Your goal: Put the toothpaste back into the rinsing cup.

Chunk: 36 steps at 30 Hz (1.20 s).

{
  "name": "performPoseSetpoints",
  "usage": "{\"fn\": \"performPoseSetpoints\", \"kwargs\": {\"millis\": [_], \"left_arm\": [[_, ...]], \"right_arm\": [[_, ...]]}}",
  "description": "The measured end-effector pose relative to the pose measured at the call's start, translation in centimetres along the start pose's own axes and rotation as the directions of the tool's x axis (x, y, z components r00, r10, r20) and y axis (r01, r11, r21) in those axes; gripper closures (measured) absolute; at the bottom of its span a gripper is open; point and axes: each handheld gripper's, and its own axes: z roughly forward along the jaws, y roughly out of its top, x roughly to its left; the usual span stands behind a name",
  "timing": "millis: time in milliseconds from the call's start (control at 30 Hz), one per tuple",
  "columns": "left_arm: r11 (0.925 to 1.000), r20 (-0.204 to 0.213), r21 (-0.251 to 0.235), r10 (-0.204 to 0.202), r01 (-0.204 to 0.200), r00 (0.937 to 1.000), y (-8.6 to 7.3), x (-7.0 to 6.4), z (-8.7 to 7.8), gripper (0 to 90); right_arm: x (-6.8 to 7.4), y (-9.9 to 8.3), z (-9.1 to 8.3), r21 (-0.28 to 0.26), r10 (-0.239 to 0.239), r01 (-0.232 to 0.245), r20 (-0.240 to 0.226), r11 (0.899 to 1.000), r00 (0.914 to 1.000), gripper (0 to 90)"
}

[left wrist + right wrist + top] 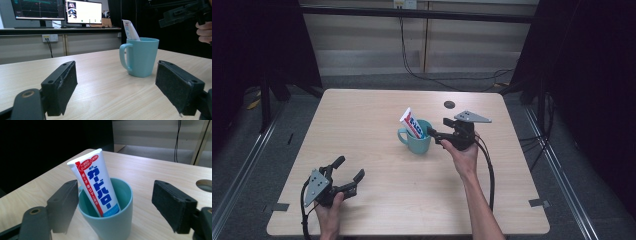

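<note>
Presently: a teal mug (418, 139) stands upright near the middle of the bench (377, 195), handle toward the person's left. A toothpaste tube (412, 123), white with red and blue print, stands in it, leaning against the rim, its crimped flat end sticking out above. Probably it sits cap-down, which would explain why it props so steadily; the cap itself is hidden inside the mug.

Right claw (436, 135): held just beside the mug on the person's right, raised off the bench. In the right gripper view its jaws stand wide apart, one either side of the mug and tube, touching neither. Nothing held. The spread is wider than the mug, so my guess is that it is either lining up on the tube or has just let it go; I cannot tell which.

Left claw (349, 173): low at the near left of the bench, well apart from the mug, jaws wide and empty. It points toward the mug, apparently parked out of the way.

A dark round hole (449, 104) sits in the bench beyond the mug.
</note>
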Motion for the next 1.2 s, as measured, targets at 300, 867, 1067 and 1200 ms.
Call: {"fn": "performPoseSetpoints", "kwargs": {"millis": [300, 867, 1067, 1200], "left_arm": [[1.0, 0.0, 0.0, 0.0, 0.0, 1.0, 0.0, 0.0, 0.0, 17.4], [1.0, 0.0, 0.0, 0.0, 0.0, 1.0, 0.0, 0.0, 0.0, 17.4], [1.0, 0.0, 0.0, 0.0, 0.0, 1.0, 0.0, 0.0, 0.0, 17.4], [1.0, 0.0, 0.0, 0.0, 0.0, 1.0, 0.0, 0.0, 0.0, 17.4]], "right_arm": [[-0.2, -0.8, -1.7, -0.013, 0.01, -0.01, 0.003, 1.0, 0.9999, 21.2], [-0.1, -2.9, -5.0, 0.003, 0.002, -0.002, 0.055, 1.0, 0.9985, 22.2], [0.2, -4.0, -6.4, -0.019, 0.004, -0.002, 0.087, 1.0, 0.9962, 21.5], [0.3, -4.6, -7.1, -0.033, 0.008, -0.004, 0.108, 0.999, 0.9942, 20.8]]}}
